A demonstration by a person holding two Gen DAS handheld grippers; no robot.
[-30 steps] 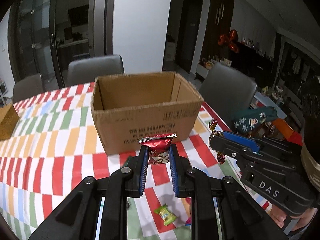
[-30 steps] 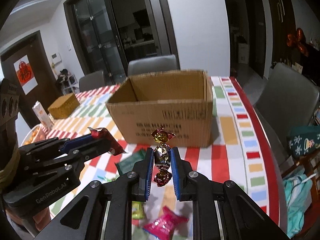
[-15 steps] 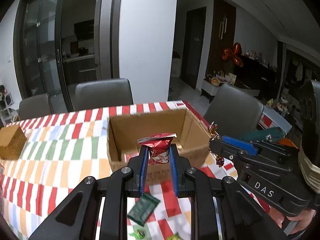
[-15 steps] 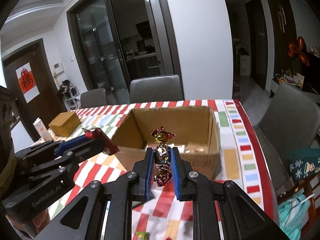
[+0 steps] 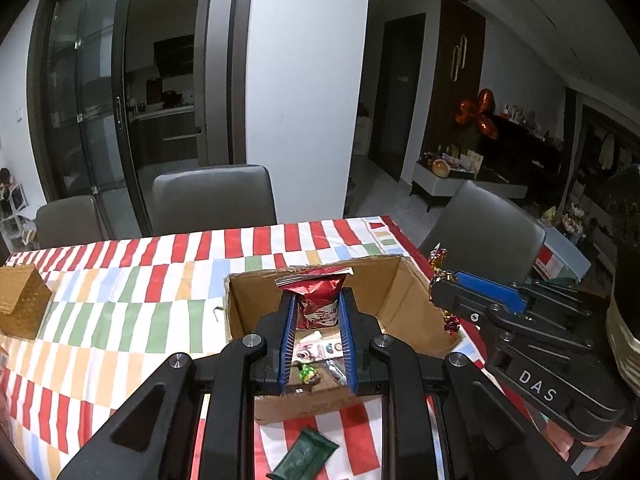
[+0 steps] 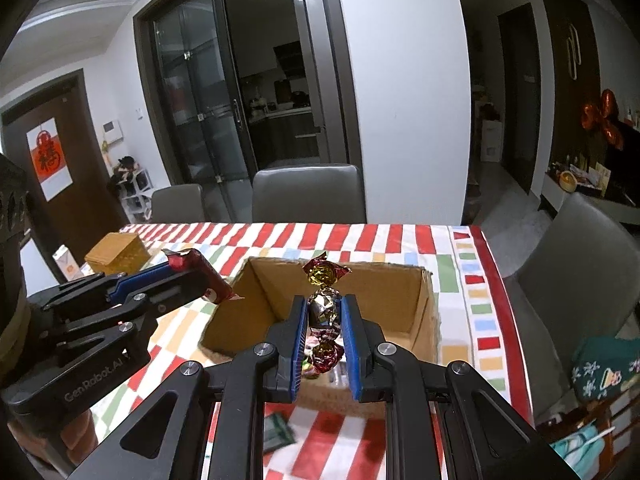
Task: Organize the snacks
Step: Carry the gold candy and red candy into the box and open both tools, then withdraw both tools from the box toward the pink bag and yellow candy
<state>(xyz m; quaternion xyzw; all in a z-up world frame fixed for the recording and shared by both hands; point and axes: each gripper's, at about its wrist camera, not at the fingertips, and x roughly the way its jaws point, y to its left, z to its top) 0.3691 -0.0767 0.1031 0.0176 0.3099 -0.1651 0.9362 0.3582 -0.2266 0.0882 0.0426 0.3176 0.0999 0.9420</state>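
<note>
An open cardboard box (image 5: 404, 300) stands on the striped tablecloth, with several snacks inside; it also shows in the right wrist view (image 6: 424, 312). My left gripper (image 5: 318, 312) is shut on a red snack packet (image 5: 318, 300) and holds it above the box opening. My right gripper (image 6: 325, 312) is shut on a string of gold and red foil candies (image 6: 325, 304), also above the box. In the left wrist view the right gripper (image 5: 440, 292) is at the box's right wall. In the right wrist view the left gripper (image 6: 200, 276) is at the box's left.
A dark green packet (image 5: 306, 456) lies on the cloth in front of the box. A woven golden box (image 5: 22, 304) stands at the left of the table. Grey chairs (image 5: 212, 200) stand behind and to the right of the table.
Both grippers have risen and moved forward, from in front of the box to above its opening. Each keeps hold of its snack.
</note>
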